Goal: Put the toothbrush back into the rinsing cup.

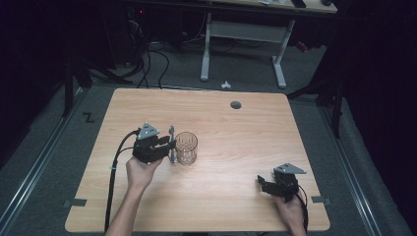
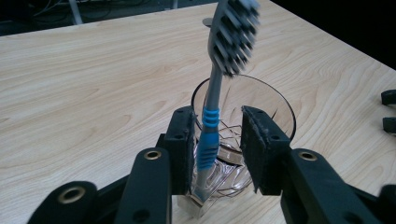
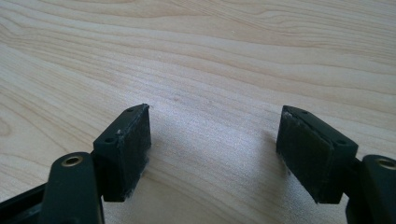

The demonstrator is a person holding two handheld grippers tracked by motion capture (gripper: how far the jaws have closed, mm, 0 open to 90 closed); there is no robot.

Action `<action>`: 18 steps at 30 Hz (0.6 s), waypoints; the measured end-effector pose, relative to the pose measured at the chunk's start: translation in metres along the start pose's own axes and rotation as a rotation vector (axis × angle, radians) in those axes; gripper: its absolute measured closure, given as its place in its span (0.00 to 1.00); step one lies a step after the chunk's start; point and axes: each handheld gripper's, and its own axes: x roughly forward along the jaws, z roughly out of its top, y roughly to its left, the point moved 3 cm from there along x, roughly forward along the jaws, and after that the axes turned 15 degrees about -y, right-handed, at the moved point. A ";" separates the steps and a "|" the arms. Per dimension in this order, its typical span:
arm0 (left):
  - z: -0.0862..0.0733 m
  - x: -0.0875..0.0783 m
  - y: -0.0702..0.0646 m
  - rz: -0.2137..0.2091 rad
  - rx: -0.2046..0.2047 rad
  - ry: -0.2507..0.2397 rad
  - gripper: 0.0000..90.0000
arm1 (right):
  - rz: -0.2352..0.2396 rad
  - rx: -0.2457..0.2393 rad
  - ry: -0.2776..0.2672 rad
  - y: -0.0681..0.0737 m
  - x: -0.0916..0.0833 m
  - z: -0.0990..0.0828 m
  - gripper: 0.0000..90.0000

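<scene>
A clear patterned glass (image 1: pixel 186 148) stands on the wooden table (image 1: pixel 231 132), left of the middle. A toothbrush (image 1: pixel 171 140) with a grey handle and blue grip stands upright at the glass's left side, bristle head up. My left gripper (image 1: pixel 172 149) has its jaws around the handle. In the left gripper view the toothbrush (image 2: pixel 208 135) leans on the left pad (image 2: pixel 182 140). A gap separates it from the right pad, so the left gripper (image 2: pixel 219 122) is open, with the glass (image 2: pixel 261 100) just behind. My right gripper (image 1: pixel 261 182) rests near the table's front right; the right gripper (image 3: pixel 215 135) is open on bare wood.
A round cable hole (image 1: pixel 236 104) sits near the table's far edge. Beyond the table stand a white desk frame (image 1: pixel 243 34) and floor cables (image 1: pixel 147 64). Wide bare tabletop (image 1: pixel 231 162) lies between the two grippers. The right gripper's jaw tips (image 2: pixel 390 109) show at the left gripper view's right edge.
</scene>
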 end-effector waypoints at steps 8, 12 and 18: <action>-0.001 -0.011 0.006 0.027 -0.013 -0.021 0.68 | 0.000 0.000 0.000 0.000 0.000 0.000 0.29; -0.001 -0.016 0.009 0.040 -0.019 -0.030 0.67 | -0.001 0.000 0.000 0.000 0.000 0.000 0.29; 0.000 -0.023 0.010 0.048 -0.021 -0.048 0.66 | -0.001 0.001 0.000 0.000 0.000 0.000 0.29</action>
